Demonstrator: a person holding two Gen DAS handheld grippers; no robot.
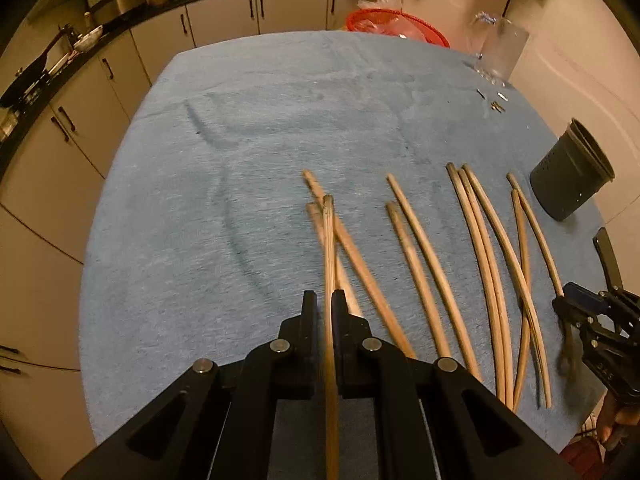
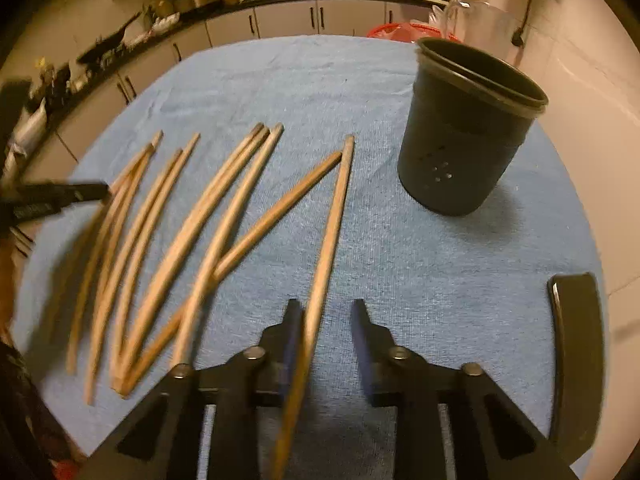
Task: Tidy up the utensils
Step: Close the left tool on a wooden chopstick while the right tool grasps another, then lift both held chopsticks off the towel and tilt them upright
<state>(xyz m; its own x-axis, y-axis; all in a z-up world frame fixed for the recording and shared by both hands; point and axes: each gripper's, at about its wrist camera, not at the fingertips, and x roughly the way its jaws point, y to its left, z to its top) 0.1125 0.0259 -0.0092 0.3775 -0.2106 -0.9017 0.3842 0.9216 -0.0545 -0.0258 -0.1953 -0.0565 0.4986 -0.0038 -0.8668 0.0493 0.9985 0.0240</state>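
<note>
Both pairs of fingers have a chopstick between them: left gripper (image 1: 325, 300) is pinched nearly closed on one chopstick (image 1: 329, 264), pads pressing both sides, stick running up through the jaws and lifted off the pile. Right gripper (image 2: 325, 309) has jaws partly apart with another chopstick (image 2: 329, 232) lying against its left finger (image 2: 291, 320); the right finger stands clear of it, so no firm grip yet, blurred, can't tell more. Remaining chopsticks (image 2: 192, 232) lie fanned on the blue cloth (image 2: 400, 280), some crossing, well apart from the dark holder cup (image 2: 464, 136), which stands upright to the right, mouth open, likely the drop target. Gripping near the thick ends probably lets each stick go in tip-first. Black object (image 2: 576, 356) sits at cloth edge.
</note>
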